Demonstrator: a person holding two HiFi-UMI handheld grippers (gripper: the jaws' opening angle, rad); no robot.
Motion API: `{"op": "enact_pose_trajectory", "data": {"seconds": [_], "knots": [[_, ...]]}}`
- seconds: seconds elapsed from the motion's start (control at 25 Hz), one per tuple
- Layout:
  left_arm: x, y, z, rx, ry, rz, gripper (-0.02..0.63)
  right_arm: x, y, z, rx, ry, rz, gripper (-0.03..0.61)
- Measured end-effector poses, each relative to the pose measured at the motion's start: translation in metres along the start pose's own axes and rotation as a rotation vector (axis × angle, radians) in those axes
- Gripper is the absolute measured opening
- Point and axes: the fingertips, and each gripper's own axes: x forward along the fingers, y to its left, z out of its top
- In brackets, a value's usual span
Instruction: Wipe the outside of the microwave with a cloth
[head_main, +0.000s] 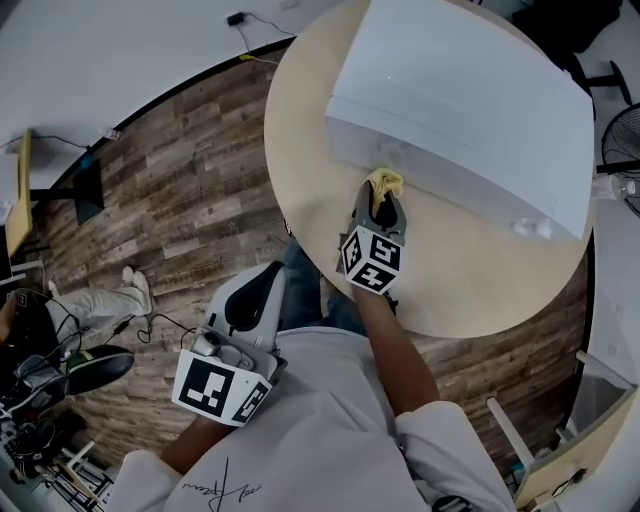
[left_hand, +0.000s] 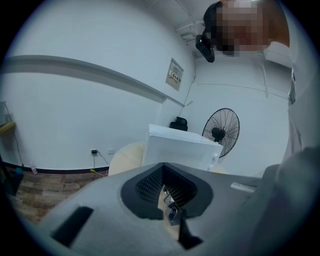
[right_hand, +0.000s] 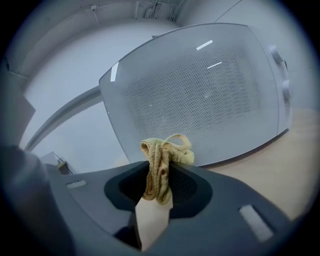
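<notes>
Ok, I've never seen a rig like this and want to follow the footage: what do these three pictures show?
No robot here: a person holds a two-jaw gripper in each hand. One picture comes from a camera on their head, looking down; the other two from cameras riding on the grippers. On the round pale wooden table stands a white box-shaped microwave. The right gripper is clamped on a crumpled yellow cloth, held close to the microwave's door. The left gripper, jaws together and empty, hangs by the person's body.

The white box-shaped microwave (head_main: 460, 110) runs off the head view's top edge. The crumpled yellow cloth (right_hand: 167, 152) has its lower end hidden between the jaws of the right gripper (right_hand: 158, 189).
</notes>
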Motion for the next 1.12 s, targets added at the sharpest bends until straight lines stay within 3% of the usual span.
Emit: {"op": "enact_pose_trajectory", "data": {"seconds": [1.12], "knots": [[0.006, 0.05, 0.003, -0.039, 0.02, 0.072, -0.008, 0.037, 0.07, -0.021, 0.0, 0.067, 0.101, 0.124]]}}
